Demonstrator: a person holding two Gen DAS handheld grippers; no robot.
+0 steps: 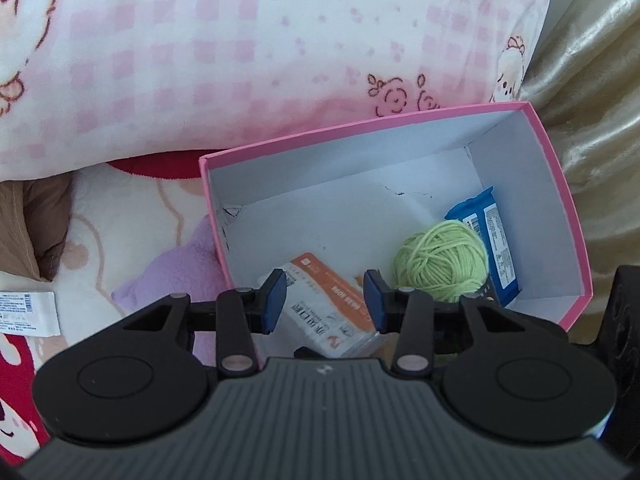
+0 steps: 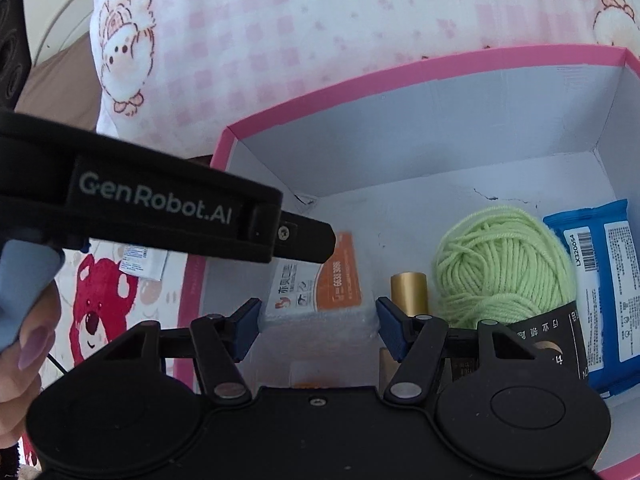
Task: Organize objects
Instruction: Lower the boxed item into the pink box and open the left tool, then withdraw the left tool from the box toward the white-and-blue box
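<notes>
A pink-rimmed white box (image 1: 560, 184) stands on the bed; it also shows in the right wrist view (image 2: 320, 92). Inside lie an orange-and-white tissue pack (image 1: 332, 304), a green yarn ball (image 1: 440, 264) and a blue wipes pack (image 1: 496, 248). My left gripper (image 1: 325, 300) is open above the tissue pack, not touching it. My right gripper (image 2: 318, 326) has its blue pads on both sides of the tissue pack (image 2: 320, 292) inside the box. The yarn ball (image 2: 504, 268), a gold cylinder (image 2: 408, 292), a black-labelled item (image 2: 552, 340) and the wipes pack (image 2: 604, 292) lie to its right.
A pink checked pillow (image 1: 240, 60) lies behind the box. A cartoon blanket (image 1: 120, 240) with a white sachet (image 1: 24, 312) lies left. A gold curtain (image 1: 600, 80) hangs at right. The left gripper's body (image 2: 160, 208) crosses the right wrist view.
</notes>
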